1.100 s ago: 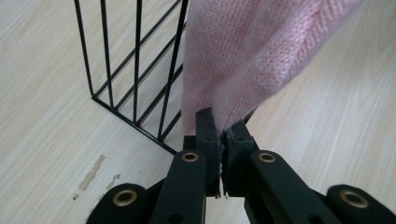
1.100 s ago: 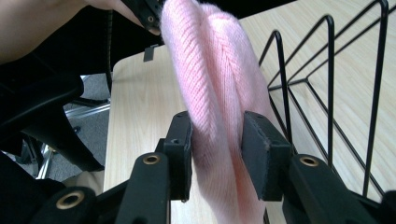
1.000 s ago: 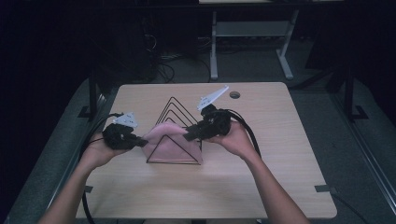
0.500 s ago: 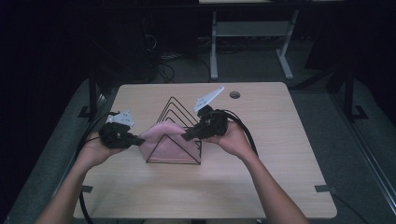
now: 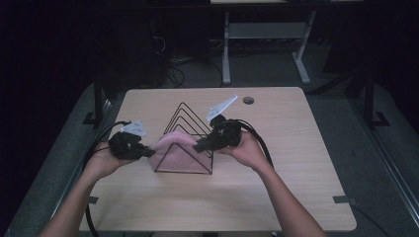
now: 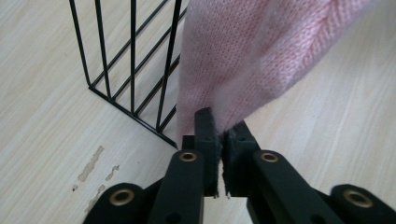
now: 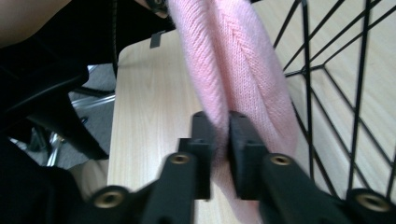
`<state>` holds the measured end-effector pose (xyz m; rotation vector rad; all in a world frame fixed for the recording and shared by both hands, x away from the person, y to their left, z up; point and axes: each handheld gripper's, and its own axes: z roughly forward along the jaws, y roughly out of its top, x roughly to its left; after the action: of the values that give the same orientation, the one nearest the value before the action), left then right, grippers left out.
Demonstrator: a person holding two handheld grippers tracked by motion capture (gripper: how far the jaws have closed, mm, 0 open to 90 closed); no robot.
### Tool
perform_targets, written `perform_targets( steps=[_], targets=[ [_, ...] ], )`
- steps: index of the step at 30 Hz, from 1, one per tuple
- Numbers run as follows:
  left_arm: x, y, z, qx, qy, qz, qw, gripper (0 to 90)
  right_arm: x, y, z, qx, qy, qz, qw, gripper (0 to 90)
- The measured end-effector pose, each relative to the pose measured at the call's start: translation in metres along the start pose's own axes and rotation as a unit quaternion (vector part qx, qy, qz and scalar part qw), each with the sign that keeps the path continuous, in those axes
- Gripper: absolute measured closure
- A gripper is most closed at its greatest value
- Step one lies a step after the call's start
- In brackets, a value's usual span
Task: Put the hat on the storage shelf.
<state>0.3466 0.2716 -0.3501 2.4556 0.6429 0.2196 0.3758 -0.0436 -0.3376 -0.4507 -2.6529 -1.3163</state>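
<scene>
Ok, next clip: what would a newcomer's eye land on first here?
The pink knitted cloth, stretched between the left gripper and the right gripper, each shut on one end of it. Next, the black wire rack of nested triangles mid-table, right behind the cloth.

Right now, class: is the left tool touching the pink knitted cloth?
Touching. The left gripper view shows the left tool with its jaws pinched on the edge of the pink knitted cloth, fabric pressed between the pads.
</scene>
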Motion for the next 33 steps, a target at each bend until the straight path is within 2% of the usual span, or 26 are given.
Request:
perform_targets(
  steps=[2, 7, 12, 18, 22, 25, 33],
  targets=[
    [0.0, -0.001, -0.002, -0.002, 0.0, -0.002, 1.0, 77.9, 0.0, -0.003, -0.005, -0.011, -0.007, 0.009, 0.9999, 65.6],
    [0.001, -0.003, -0.007, -0.003, -0.003, -0.003, 1.0, 69.5, -0.003, -0.012, -0.016, -0.034, -0.008, 0.024, 0.9991, 58.3],
    [0.0, -0.006, -0.012, -0.012, -0.007, -0.014, 0.9998, 63.9, -0.005, -0.021, -0.024, -0.035, -0.011, 0.042, 0.9985, 53.4],
    [0.001, -0.01, -0.013, -0.016, -0.007, -0.021, 0.9996, 57.2, -0.013, -0.031, -0.036, -0.04, -0.031, 0.061, 0.9968, 46.5],
    [0.002, -0.014, -0.011, -0.014, -0.006, -0.026, 0.9995, 54.4, -0.017, -0.039, -0.043, -0.041, -0.044, 0.069, 0.9958, 44.4],
    [0.003, -0.018, -0.009, -0.02, -0.008, -0.039, 0.999, 52.4, -0.02, -0.047, -0.05, -0.042, -0.051, 0.082, 0.9945, 44.0],
    [0.004, -0.021, -0.008, -0.018, -0.009, -0.04, 0.999, 50.7, -0.025, -0.057, -0.06, -0.045, -0.063, 0.093, 0.9927, 43.6]
  ],
)
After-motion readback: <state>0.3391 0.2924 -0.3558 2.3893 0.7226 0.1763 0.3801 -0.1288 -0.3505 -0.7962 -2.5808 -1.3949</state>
